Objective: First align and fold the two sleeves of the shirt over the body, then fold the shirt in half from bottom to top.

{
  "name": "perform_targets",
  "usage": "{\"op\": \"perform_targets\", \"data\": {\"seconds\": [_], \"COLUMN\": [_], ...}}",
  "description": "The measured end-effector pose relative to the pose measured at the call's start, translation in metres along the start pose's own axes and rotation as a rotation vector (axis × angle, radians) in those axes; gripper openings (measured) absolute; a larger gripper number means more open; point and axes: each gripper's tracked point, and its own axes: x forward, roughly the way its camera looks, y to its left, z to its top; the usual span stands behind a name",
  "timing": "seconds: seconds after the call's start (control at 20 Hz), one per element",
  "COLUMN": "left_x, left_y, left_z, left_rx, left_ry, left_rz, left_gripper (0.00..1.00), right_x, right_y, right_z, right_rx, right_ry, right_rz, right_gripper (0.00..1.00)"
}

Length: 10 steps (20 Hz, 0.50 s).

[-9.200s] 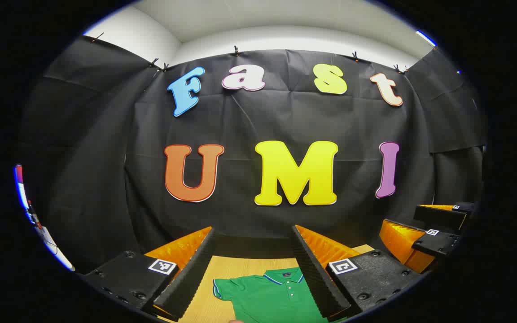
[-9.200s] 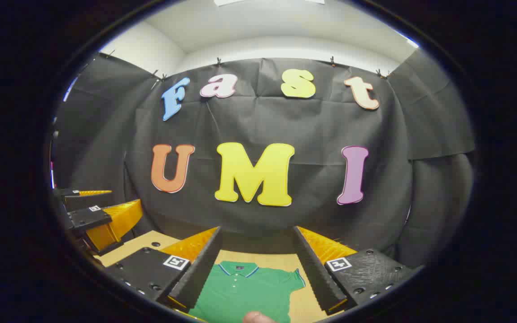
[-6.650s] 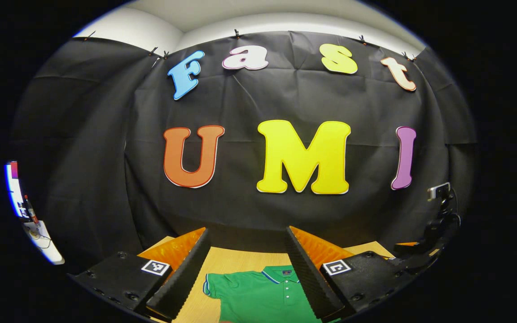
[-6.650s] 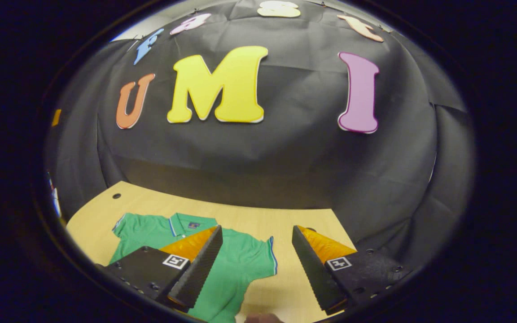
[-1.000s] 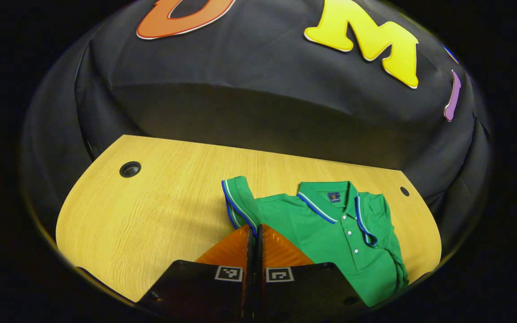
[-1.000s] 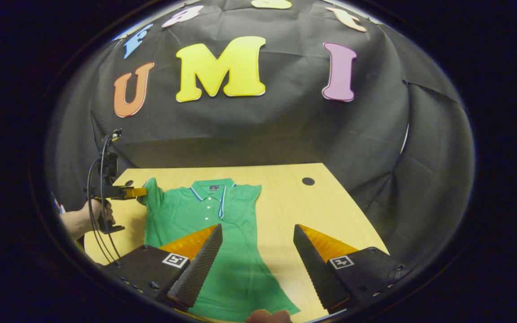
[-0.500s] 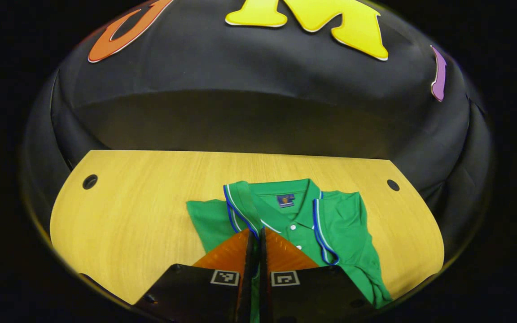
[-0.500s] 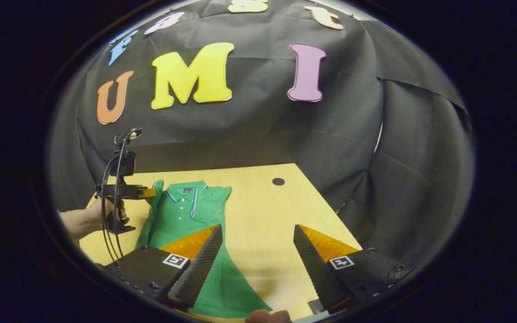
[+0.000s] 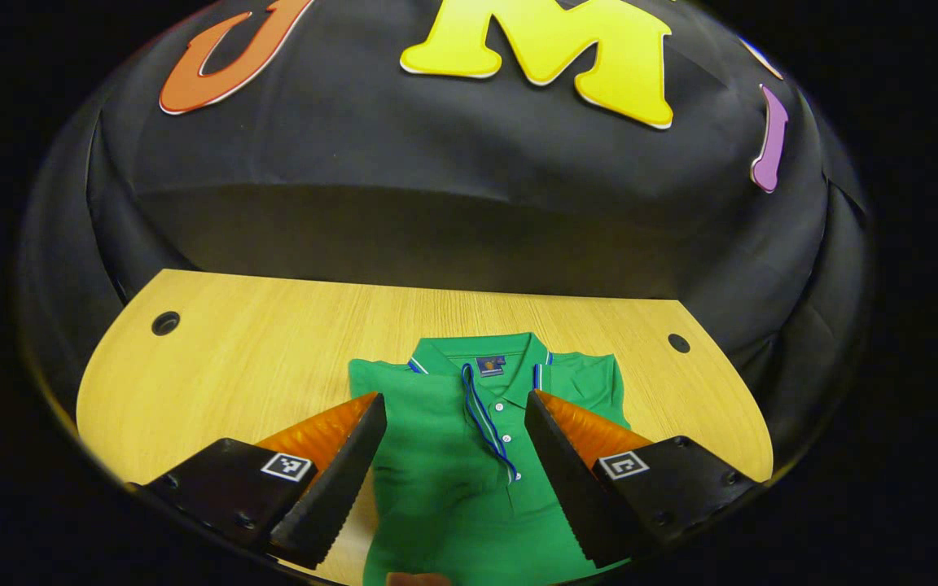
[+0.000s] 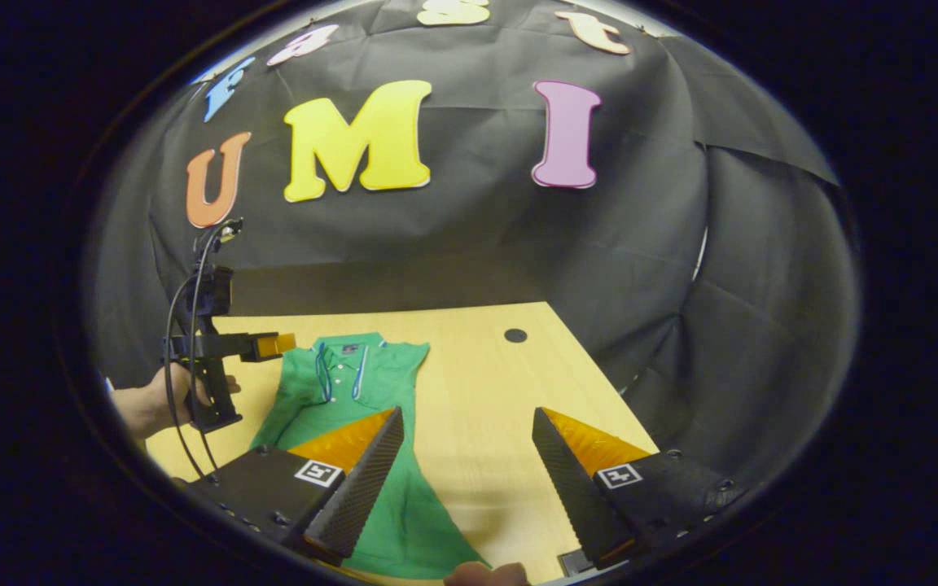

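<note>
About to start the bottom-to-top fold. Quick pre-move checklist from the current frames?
1. Both sleeves folded over the body of the shirt: ok; blue-trimmed cuffs lie beside the button placket.
2. Left gripper released: ok; fingers spread apart above the shirt, holding nothing.
3. Right gripper free: ok; fingers open over the table, beside the shirt's lower half.
4. Bottom hem reachable: cannot tell; the near corner shows between the right fingers, the rest runs off the picture.
5. Shirt flat: ok around collar and chest; lower part cannot tell.
</note>
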Motion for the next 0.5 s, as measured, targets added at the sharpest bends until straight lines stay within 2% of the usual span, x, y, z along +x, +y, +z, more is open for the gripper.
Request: {"op": "perform_targets", "data": {"seconds": [0.3,0.5], "left_x": [-0.098,-0.173], "left_y": [0.011,0.010], "left_z": [0.029,0.019], "left_rx": [0.013,0.019], "left_ry": [-0.149,-0.212], "left_rz": [0.003,0.009], "left_gripper": [1.00,1.00], "right_x": [-0.009,-0.023], "right_y": [0.041,0.055], "right_z": [0.013,0.011], "right_rx": [-0.094,-0.155], "right_ry": [-0.054,-0.082], "right_rz": [0.127,0.177], "right_gripper": [0.97,0.97]}}
